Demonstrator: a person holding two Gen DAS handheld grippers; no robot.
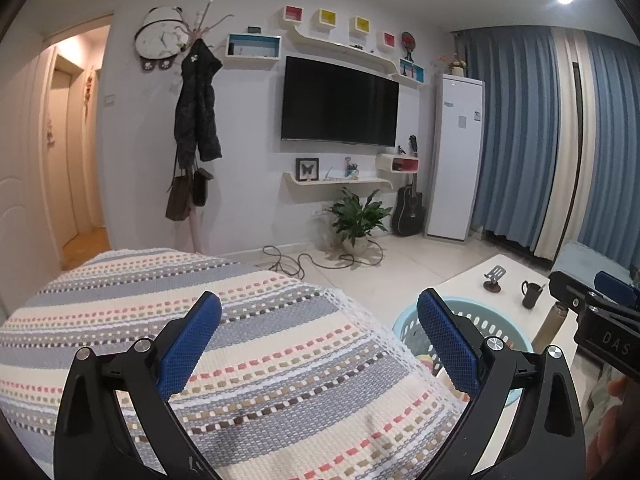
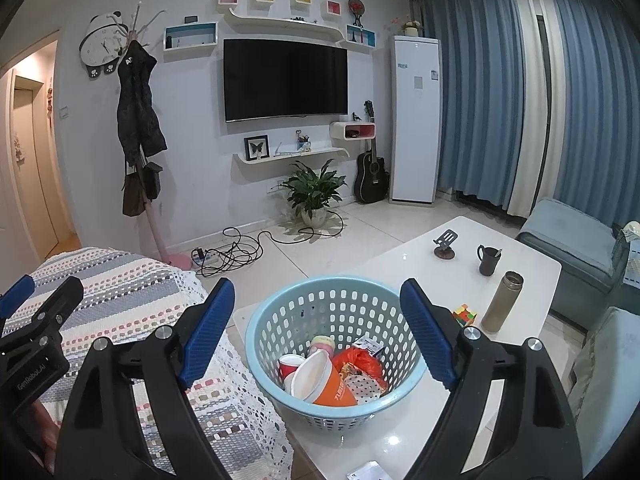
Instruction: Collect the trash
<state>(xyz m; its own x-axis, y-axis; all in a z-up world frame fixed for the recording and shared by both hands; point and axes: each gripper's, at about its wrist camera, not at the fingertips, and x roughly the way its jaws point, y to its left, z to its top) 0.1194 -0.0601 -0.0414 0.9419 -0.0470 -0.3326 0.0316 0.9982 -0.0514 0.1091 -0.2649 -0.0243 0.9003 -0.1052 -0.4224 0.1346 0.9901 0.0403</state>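
On the white counter (image 2: 400,280), the basket (image 2: 280,320) below our wide, empty right claw (image 2: 318,334) already holds trash; our left claw (image 1: 320,340) gapes empty too, so next we seek leftovers.

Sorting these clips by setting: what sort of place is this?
Most likely a home living room: a wall-mounted television, a white coffee table bearing a trash-filled basket, and a guitar leaning by blue curtains.

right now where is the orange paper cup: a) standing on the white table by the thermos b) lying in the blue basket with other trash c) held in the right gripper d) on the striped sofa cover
b: the orange paper cup lies on its side inside the blue basket among wrappers and a red bag, and no gripper holds it.
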